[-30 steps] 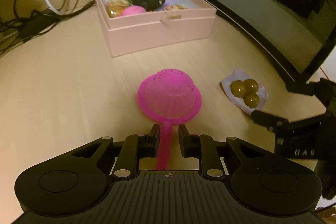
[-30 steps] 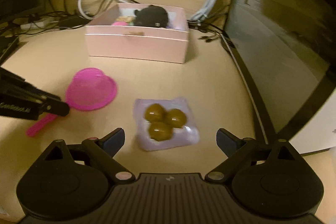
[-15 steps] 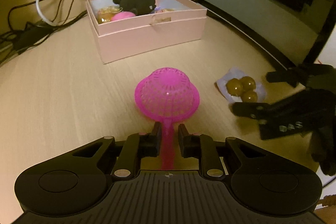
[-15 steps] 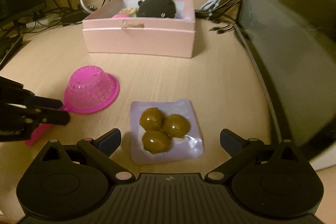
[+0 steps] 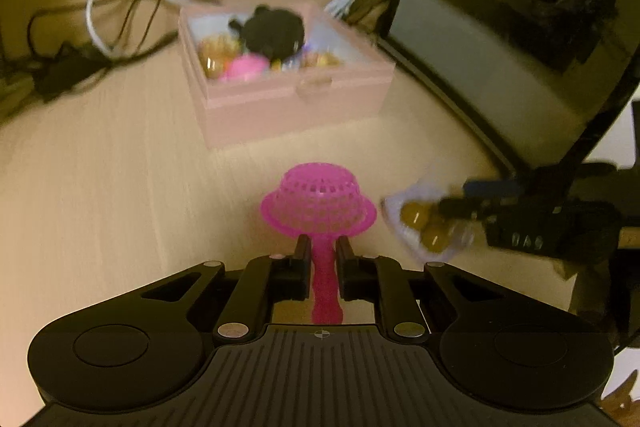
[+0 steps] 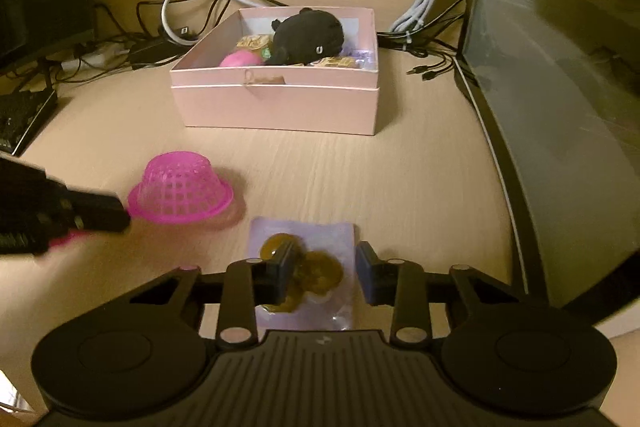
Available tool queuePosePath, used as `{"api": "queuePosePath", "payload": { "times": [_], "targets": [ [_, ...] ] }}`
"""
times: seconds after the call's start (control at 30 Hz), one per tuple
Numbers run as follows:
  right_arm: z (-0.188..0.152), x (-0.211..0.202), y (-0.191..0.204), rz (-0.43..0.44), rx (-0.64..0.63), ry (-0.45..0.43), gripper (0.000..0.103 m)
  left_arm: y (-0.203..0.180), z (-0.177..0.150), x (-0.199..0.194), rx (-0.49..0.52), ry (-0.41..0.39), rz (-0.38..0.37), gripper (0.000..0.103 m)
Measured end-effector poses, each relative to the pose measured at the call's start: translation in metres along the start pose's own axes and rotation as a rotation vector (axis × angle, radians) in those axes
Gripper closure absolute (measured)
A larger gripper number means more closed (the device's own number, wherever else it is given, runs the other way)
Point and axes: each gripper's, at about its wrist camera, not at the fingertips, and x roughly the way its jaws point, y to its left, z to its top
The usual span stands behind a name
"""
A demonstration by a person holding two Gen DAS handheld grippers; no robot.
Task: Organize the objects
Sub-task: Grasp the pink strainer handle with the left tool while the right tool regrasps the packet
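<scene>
Left gripper (image 5: 323,255) pinches the handle of the pink strainer (image 5: 319,205), jaws pressed tight on it; the mesh bowl sits dome-up ahead of the fingers, apparently just off the desk (image 6: 400,179), though blur makes that hard to confirm. Right gripper (image 6: 325,269) has its jaws closing around the clear packet of brown balls (image 6: 304,267), which lies flat on the desk between the fingers; the left pad overlaps it, the right pad looks a little short of its edge, so no firm grip is shown yet. Beyond both, the open pink box (image 6: 276,103) stands well apart toward the back, already holding a black plush (image 6: 310,35), a pink ball (image 6: 240,59) and some gold-wrapped pieces. Judged progress: partly done; strainer and packet are the two things left outside the box.
</scene>
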Motion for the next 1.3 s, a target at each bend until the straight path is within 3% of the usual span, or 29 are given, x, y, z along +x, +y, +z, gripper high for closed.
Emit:
{"api": "queuePosePath", "payload": {
  "times": [0.07, 0.2, 0.23, 0.4, 0.57, 0.73, 0.77, 0.87, 0.97, 1.07, 1.3],
  "targets": [
    [-0.003, -0.002, -0.002, 0.000, -0.013, -0.004, 0.069, -0.001, 0.007, -0.006, 0.008, -0.015, 0.000, 0.088],
    [-0.014, -0.006, -0.001, 0.000, -0.023, -0.025, 0.026, 0.001, 0.009, -0.010, 0.026, -0.009, 0.000, 0.088],
    [-0.015, -0.006, -0.001, 0.001, -0.022, -0.026, 0.022, 0.003, 0.004, -0.009, 0.026, 0.005, 0.001, 0.088],
    [-0.019, 0.005, 0.009, 0.006, -0.019, -0.001, 0.020, 0.011, -0.019, 0.002, 0.016, 0.076, 0.012, 0.088],
    [-0.020, 0.013, 0.021, 0.013, -0.038, 0.006, 0.014, 0.011, -0.027, 0.002, 0.019, 0.074, 0.019, 0.088],
    [-0.014, 0.033, 0.020, 0.009, 0.034, 0.025, 0.012, 0.013, -0.031, -0.002, 0.004, 0.076, 0.008, 0.088],
    [-0.011, 0.034, 0.022, 0.006, 0.032, 0.026, 0.014, 0.013, -0.032, -0.003, 0.004, 0.076, 0.006, 0.088],
    [-0.007, 0.030, 0.030, 0.009, -0.019, 0.032, 0.042, 0.013, -0.031, -0.006, 0.007, 0.070, 0.002, 0.088],
    [-0.006, 0.020, 0.032, 0.031, -0.036, 0.025, 0.048, 0.014, -0.029, -0.010, 0.002, 0.055, -0.006, 0.088],
    [-0.005, 0.007, 0.029, 0.032, -0.033, 0.007, 0.071, 0.014, -0.023, -0.016, 0.001, 0.030, -0.013, 0.088],
    [-0.010, -0.005, 0.026, 0.004, -0.038, -0.010, 0.072, 0.015, -0.003, -0.025, 0.024, -0.019, -0.015, 0.088]
  ]
}}
